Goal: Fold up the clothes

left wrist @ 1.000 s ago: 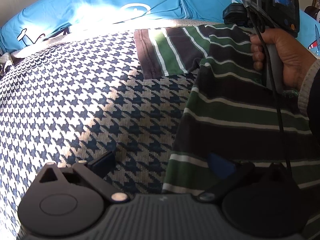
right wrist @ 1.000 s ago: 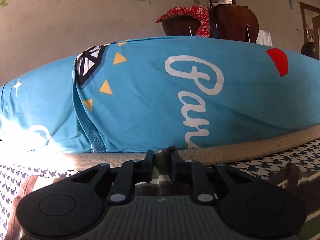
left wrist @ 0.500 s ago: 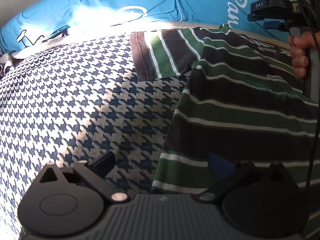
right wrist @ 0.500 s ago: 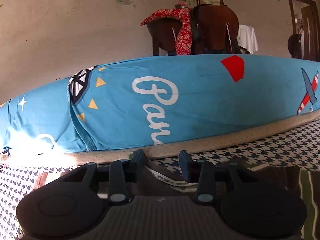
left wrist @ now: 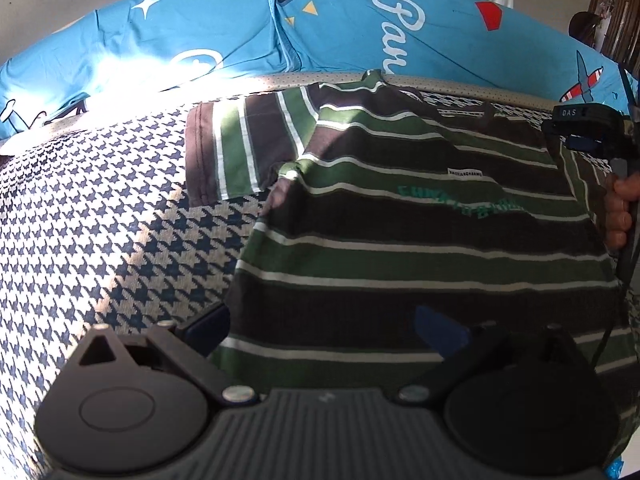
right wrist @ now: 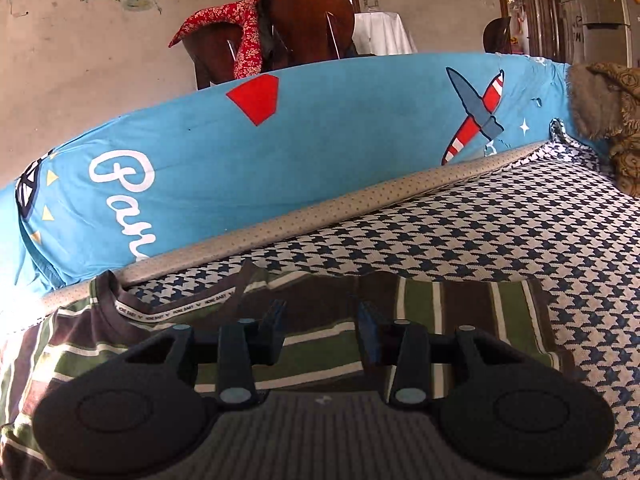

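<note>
Jaws apart on both sides now. Nearest, on the left gripper [left wrist: 322,326]: spread wide and low over the hem corner of the striped shirt [left wrist: 400,240], one finger out over the houndstooth bed cover [left wrist: 100,220], the other above the cloth. Nothing pinched, same as a second ago.

Big change on the right gripper [right wrist: 320,320]: clamped on the fabric near the collar [right wrist: 132,312] a second ago, opened since, and slid off to the right. Now hovering with nothing between the fingers, low over the shoulder, pointing out toward the right sleeve [right wrist: 472,304]. From the left wrist view, held up at the far right edge of the shirt by a hand [left wrist: 618,212] wrapped round its handle, fingers curled.

Meaning, by the look of it: spreading done, shirt let go. Lying chest-up and fairly flat on the bed, left sleeve [left wrist: 236,152] laid out to the side, neck toward the blue bolster [right wrist: 320,152]. No fold made yet; probably a sleeve or side edge to grab next.

Farther back, a wooden chair [right wrist: 304,20] against the wall.
</note>
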`<state>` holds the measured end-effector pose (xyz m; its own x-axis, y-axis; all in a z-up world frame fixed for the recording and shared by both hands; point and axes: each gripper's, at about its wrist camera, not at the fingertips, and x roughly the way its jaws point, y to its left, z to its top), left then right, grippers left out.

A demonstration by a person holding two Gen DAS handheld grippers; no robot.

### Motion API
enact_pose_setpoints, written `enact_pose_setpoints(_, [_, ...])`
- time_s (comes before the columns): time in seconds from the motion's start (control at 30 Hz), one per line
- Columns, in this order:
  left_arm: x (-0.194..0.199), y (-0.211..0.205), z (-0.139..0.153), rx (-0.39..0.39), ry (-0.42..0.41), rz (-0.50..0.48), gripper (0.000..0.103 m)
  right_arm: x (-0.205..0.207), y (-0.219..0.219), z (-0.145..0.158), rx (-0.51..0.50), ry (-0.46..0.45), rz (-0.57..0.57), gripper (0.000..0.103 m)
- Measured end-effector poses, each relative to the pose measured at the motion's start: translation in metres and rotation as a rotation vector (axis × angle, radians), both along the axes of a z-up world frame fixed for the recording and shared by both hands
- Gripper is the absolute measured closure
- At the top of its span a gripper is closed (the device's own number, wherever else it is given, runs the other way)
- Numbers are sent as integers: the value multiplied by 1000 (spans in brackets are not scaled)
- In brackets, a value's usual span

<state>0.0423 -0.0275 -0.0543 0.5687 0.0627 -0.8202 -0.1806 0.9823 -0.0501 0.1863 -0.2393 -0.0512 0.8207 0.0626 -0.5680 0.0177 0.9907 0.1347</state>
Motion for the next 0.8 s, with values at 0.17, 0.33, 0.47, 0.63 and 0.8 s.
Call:
enact_pose_setpoints(0.17, [22,-14,4,28,12,-41,0,5,-5,-3,-15,-15,38,64])
enact_pose_setpoints(0.33, [44,-26,1,77,8,-91,0,19,-3,-5,-4,-34,87,64])
enact_pose_setpoints(0.47, [54,-25,-4,52,10,-82,0,34,0,-8,19,-37,111,64])
enact_pose_setpoints(0.63, [62,-22,-12,34,31,-78,0,53,12,-14,4,-43,149,64])
enact_pose_setpoints(0.8, [65,-21,-21,15,65,-78,0,67,25,-23,-37,-45,210,64])
